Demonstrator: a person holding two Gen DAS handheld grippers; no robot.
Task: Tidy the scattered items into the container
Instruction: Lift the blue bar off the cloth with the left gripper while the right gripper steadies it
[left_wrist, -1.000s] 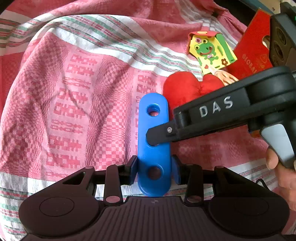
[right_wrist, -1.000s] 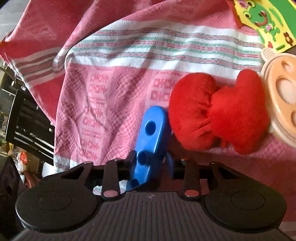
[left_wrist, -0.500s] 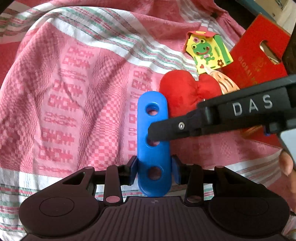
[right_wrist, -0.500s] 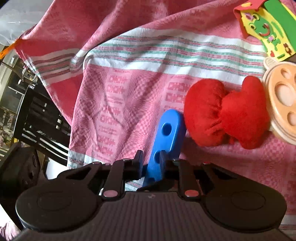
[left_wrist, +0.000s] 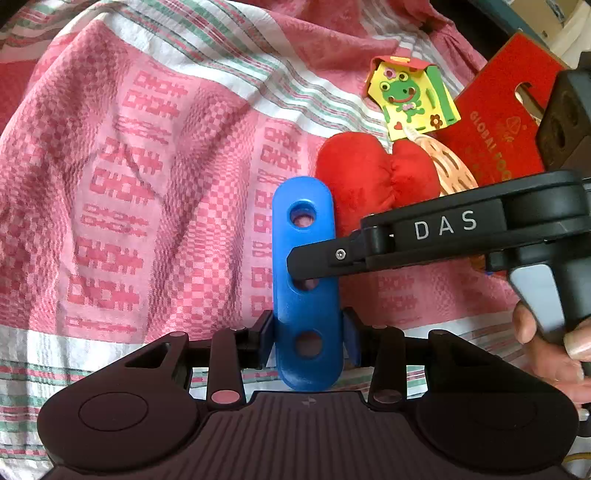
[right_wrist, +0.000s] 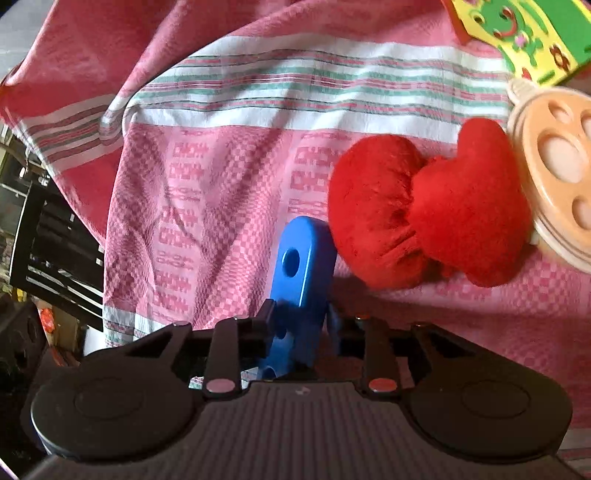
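A blue plastic bar with three holes stands between both grippers above the pink checked cloth. My left gripper is shut on its lower end. My right gripper is shut on the same bar; its black finger crosses the bar's middle in the left wrist view. A red plush heart lies just right of the bar and also shows in the right wrist view. A yellow frog foam piece and a peach perforated disc lie beyond it.
A red cardboard box printed with gold letters stands at the far right. The pink cloth is wrinkled and drapes over the table edge at left, where dark furniture shows below. A hand holds the right gripper's handle.
The right gripper came closer along the bar and the heart looms larger in its view. In the left view its finger dropped slightly across the bar. Both stay shut on the bar.
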